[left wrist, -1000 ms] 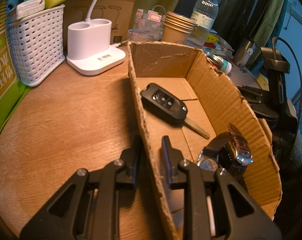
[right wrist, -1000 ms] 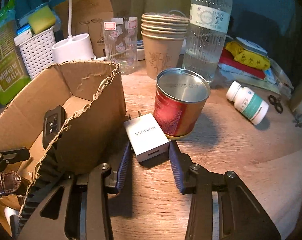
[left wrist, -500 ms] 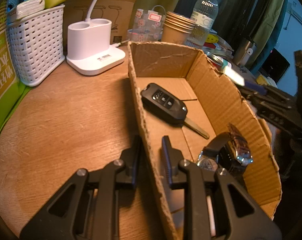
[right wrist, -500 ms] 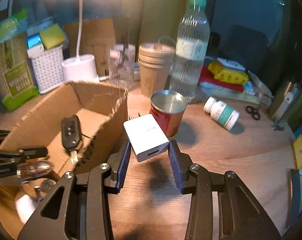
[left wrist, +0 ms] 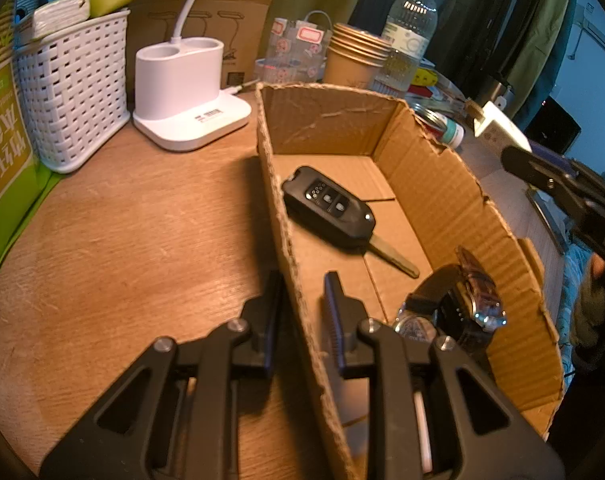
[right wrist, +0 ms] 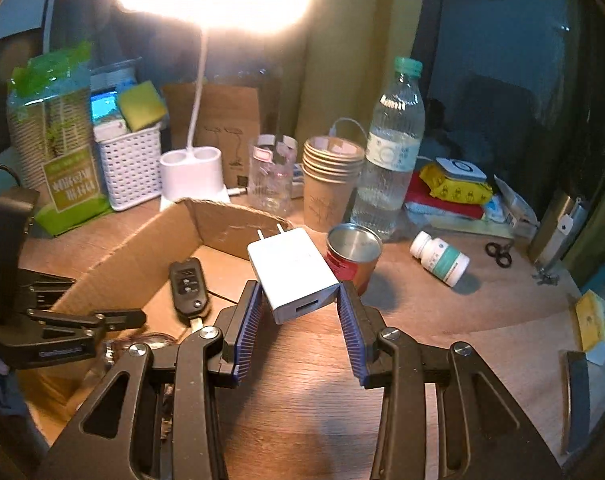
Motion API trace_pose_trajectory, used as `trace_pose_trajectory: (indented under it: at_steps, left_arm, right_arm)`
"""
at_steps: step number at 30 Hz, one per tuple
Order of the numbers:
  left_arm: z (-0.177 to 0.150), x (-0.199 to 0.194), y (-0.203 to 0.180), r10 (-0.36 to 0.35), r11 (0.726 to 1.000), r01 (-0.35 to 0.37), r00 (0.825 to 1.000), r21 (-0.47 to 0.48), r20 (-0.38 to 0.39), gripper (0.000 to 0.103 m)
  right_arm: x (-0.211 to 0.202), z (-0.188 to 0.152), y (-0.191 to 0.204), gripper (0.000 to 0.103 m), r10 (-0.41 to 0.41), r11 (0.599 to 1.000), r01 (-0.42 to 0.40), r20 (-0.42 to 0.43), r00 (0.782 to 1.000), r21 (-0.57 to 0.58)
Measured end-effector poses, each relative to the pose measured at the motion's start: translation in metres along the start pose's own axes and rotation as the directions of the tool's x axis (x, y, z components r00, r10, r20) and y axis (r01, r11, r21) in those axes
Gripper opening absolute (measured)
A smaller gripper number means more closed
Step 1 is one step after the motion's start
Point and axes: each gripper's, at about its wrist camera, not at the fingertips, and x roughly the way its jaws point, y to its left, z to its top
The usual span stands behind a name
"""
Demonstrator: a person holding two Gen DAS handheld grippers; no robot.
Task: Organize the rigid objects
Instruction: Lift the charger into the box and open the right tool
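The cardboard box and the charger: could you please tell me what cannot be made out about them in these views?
- Wristwatch: left wrist view, partly hidden behind the left claw; right wrist view, blurred.
- Cardboard box, near end: cut off by the left wrist view's lower edge.
- White charger in the right claw: printing too blurred; left wrist view shows only a corner.

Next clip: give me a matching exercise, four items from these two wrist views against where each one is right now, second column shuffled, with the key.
Column one:
1. white charger
2. car key
3. pill bottle
4. cardboard box wall

Column two:
A. lying on its side on the table, right of the red tin
B. clamped by the left hand-held gripper
C. held off the table by the right hand-held gripper
D. lying on the box floor

Pairs: 1-C, 2-D, 3-A, 4-B
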Motion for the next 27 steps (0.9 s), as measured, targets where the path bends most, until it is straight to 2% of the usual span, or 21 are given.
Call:
trace_pose_trajectory:
  at_steps: [13,27]
  left_arm:
    - [0.0,0.0,0.0,0.0,1.0,0.0,1.0,0.0,0.0,0.022]
    - [0.0,0.0,-0.001,-0.002,1.0,0.002,1.0,0.0,-0.003,0.022]
  right_arm:
    - [0.004,0.001,0.035,0.041,0.085,0.995,-0.085,-0.009,0.996,-0.058]
    - [0.02,-0.006,0.038,0.041,0.092,0.994,-0.096,-0.06,0.994,-0.052]
